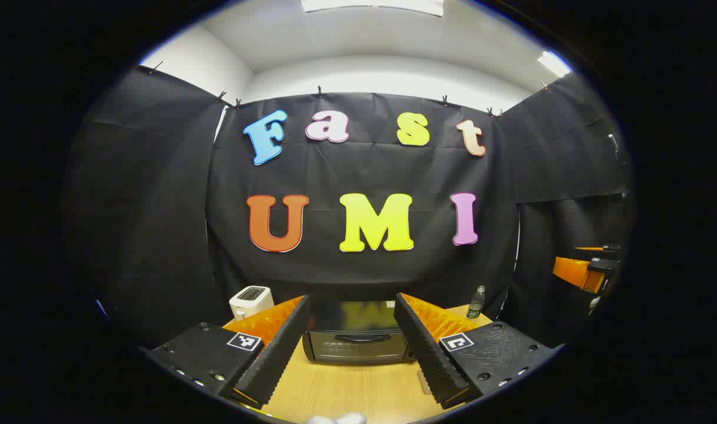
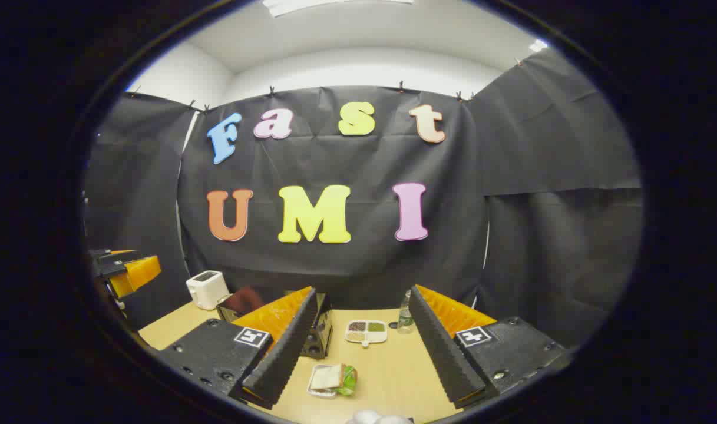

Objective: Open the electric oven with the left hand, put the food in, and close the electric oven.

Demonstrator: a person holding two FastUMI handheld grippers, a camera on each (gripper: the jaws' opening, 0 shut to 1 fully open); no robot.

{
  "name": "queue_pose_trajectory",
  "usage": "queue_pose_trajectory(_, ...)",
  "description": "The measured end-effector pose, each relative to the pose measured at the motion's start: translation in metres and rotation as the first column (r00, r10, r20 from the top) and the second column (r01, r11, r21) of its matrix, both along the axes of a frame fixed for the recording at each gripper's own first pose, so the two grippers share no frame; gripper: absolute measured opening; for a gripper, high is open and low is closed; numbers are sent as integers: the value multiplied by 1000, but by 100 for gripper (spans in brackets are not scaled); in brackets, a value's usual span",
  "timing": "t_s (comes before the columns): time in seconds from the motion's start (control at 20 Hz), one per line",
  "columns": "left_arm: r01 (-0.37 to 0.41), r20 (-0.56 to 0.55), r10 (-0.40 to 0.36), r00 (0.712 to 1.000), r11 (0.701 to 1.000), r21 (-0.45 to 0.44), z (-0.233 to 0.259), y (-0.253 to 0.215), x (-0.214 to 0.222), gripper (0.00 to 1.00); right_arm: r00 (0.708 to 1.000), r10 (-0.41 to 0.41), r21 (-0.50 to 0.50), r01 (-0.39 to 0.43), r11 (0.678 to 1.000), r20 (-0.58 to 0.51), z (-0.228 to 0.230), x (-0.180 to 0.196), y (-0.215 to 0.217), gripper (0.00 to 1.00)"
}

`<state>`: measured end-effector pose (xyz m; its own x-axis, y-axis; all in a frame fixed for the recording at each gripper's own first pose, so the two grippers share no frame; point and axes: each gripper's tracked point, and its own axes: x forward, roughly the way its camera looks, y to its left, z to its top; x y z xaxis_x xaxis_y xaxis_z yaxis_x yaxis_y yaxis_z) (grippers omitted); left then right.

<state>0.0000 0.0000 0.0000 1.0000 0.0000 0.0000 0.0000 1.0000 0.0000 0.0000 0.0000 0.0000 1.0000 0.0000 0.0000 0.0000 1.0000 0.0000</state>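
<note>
Above the wooden table [image 1: 346,391], left gripper [image 1: 351,350] spread wide, empty, facing the closed electric oven [image 1: 355,340]; right gripper [image 2: 358,347] likewise spread, empty, the sandwich tray [image 2: 332,380] lying between its fingers

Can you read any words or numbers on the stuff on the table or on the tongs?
No words or numbers can be read on them.
The oven: no text to make out.
The bottle: label too small to read.
The toaster: nothing readable.
The square stickers on the left tongs and right tongs: black-and-white patterns, not words.
</note>
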Motion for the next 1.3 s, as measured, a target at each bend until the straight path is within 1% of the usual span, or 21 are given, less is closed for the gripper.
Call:
queue_pose_trajectory(0.3, -3, 12, 3, 1000, 1000, -6, 6, 0, 2, 94, 1000, 11, -20, -11, 1000, 8, 1, -3, 4, 96)
queue_pose_trajectory(0.6, -13, 3, 13, 1000, 1000, 13, 1, 3, 3, 94, 1000, 12, -31, -12, 999, 11, 1, -1, 5, 95)
queue_pose_trajectory(0.7, -6, 1, 6, 1000, 1000, 15, -1, 0, 3, 94, 1000, 16, -28, -16, 999, 13, 2, 0, 7, 96)
queue_pose_trajectory(0.75, -5, 0, 5, 1000, 1000, 19, -1, 0, 4, 94, 1000, 18, -24, -17, 1000, 14, 2, 0, 8, 100)
queue_pose_trajectory(0.8, -3, 0, 3, 1000, 1000, 19, -1, 0, 4, 94, 1000, 17, -23, -16, 1000, 8, 0, 1, 7, 96)
queue_pose_trajectory(1.05, -5, 10, 5, 1000, 1000, 24, -3, 1, 8, 94, 1000, 14, -32, -13, 999, 21, 4, 1, 5, 95)
queue_pose_trajectory(1.15, -9, 8, 9, 1000, 999, 31, -8, 4, 11, 94, 999, 15, -36, -14, 999, 33, 8, -1, 4, 96)
queue_pose_trajectory(1.2, -14, 3, 14, 1000, 999, 37, -13, 6, 14, 94, 999, 15, -36, -14, 999, 34, 6, -1, 3, 100)
queue_pose_trajectory(1.25, -15, 0, 15, 1000, 999, 40, -18, 6, 17, 94, 999, 17, -34, -16, 999, 35, 6, -2, 2, 96)
queue_pose_trajectory(1.3, -17, 0, 17, 1000, 999, 41, -22, 6, 21, 94, 999, 20, -34, -18, 999, 38, 7, -2, 1, 96)
